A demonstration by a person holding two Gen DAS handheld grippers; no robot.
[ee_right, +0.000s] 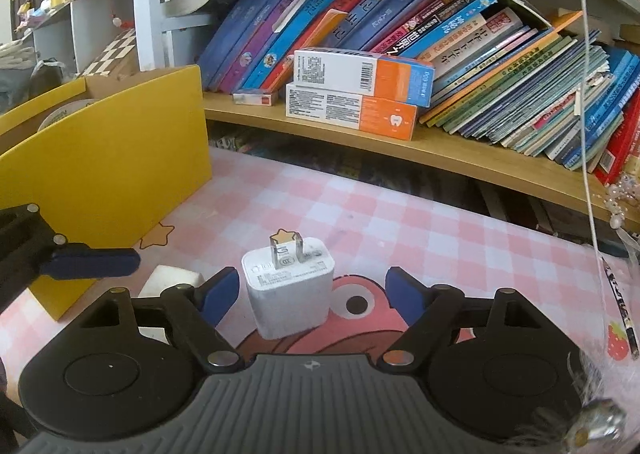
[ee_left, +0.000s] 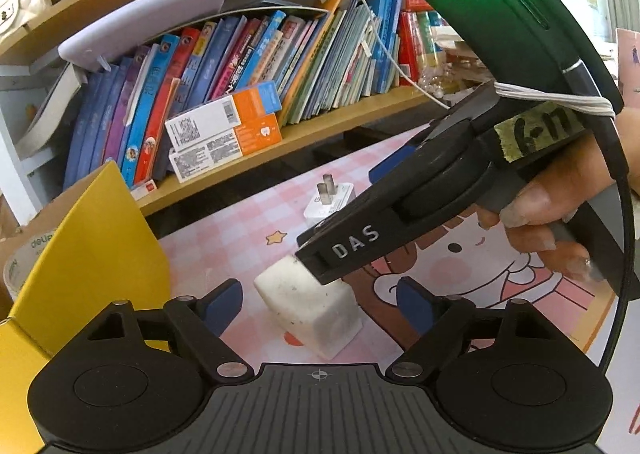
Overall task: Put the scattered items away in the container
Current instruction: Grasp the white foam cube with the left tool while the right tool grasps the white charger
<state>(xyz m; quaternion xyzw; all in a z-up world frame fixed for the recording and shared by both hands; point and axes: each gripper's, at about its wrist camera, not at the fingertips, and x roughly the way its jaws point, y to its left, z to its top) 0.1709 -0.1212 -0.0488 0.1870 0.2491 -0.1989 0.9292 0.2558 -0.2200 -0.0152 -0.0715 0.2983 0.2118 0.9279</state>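
A dirty white eraser block (ee_left: 310, 306) lies on the pink checked mat between the open fingers of my left gripper (ee_left: 320, 304), untouched by the pads; it also shows in the right wrist view (ee_right: 172, 280). A white charger plug (ee_right: 289, 288), prongs up, stands between the open fingers of my right gripper (ee_right: 312, 294); it also shows in the left wrist view (ee_left: 330, 200), partly hidden by the right gripper's body (ee_left: 400, 214). The yellow box (ee_right: 108, 158) stands to the left, and also shows in the left wrist view (ee_left: 92, 262).
A wooden shelf (ee_right: 440, 150) of leaning books and two orange-and-white cartons (ee_right: 360, 94) runs behind the mat. A tape roll (ee_left: 24, 262) lies in the yellow box. A white cable (ee_right: 588, 134) hangs at the right. A pencil (ee_right: 620, 306) lies at the mat's right edge.
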